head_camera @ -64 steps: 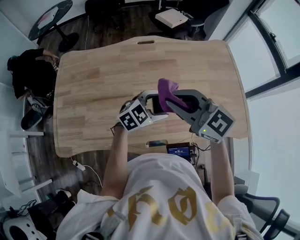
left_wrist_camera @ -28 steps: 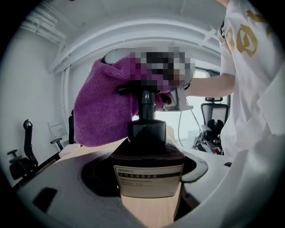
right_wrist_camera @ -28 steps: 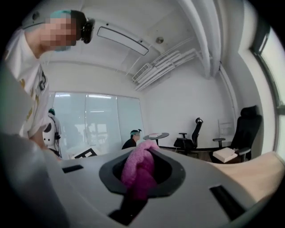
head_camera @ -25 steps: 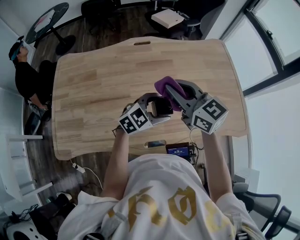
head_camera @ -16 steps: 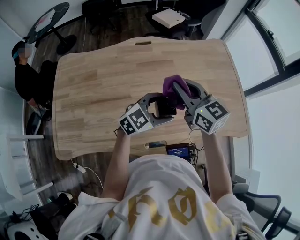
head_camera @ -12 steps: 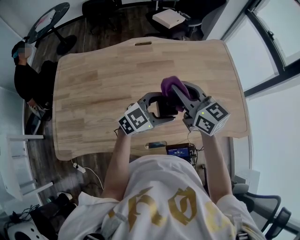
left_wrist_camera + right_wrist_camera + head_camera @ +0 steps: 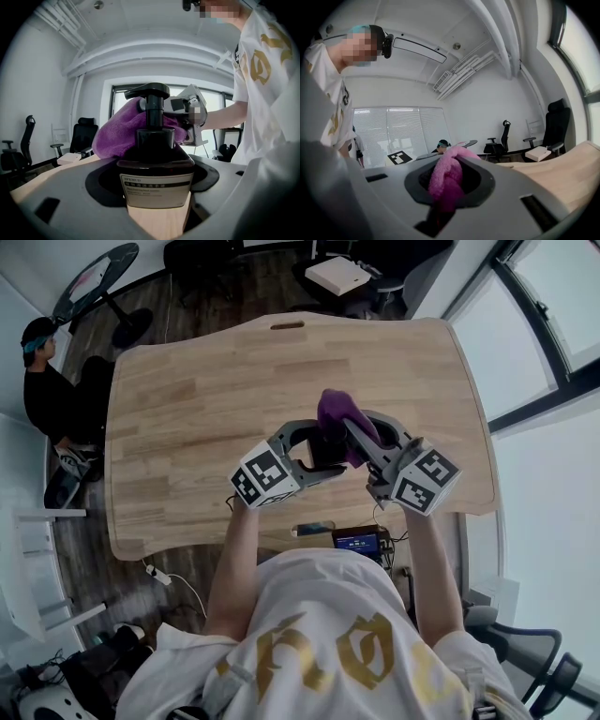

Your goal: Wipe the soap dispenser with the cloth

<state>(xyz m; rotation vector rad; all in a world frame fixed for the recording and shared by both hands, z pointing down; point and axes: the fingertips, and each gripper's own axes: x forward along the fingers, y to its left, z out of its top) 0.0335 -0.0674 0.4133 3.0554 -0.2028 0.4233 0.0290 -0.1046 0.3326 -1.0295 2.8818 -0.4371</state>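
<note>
A dark soap dispenser (image 7: 155, 161) with a black pump and a pale label is held above the wooden table (image 7: 187, 418), with my left gripper (image 7: 314, 454) shut on its body. A purple cloth (image 7: 334, 418) is pinched in my right gripper (image 7: 352, 440), which is shut on it. In the left gripper view the cloth (image 7: 119, 133) lies against the far side of the dispenser, behind the pump. The right gripper view shows the cloth (image 7: 446, 180) bunched between the jaws. In the head view the dispenser (image 7: 326, 451) is mostly hidden by cloth and grippers.
A dark device with a lit screen (image 7: 357, 542) sits just off the table's near edge. A person (image 7: 45, 381) is beside the table's far left. Office chairs and a white box (image 7: 340, 276) stand beyond the far edge.
The right gripper has moved the cloth back and forth over the dispenser's top and side. The left gripper has shifted slightly left, still holding the dispenser.
</note>
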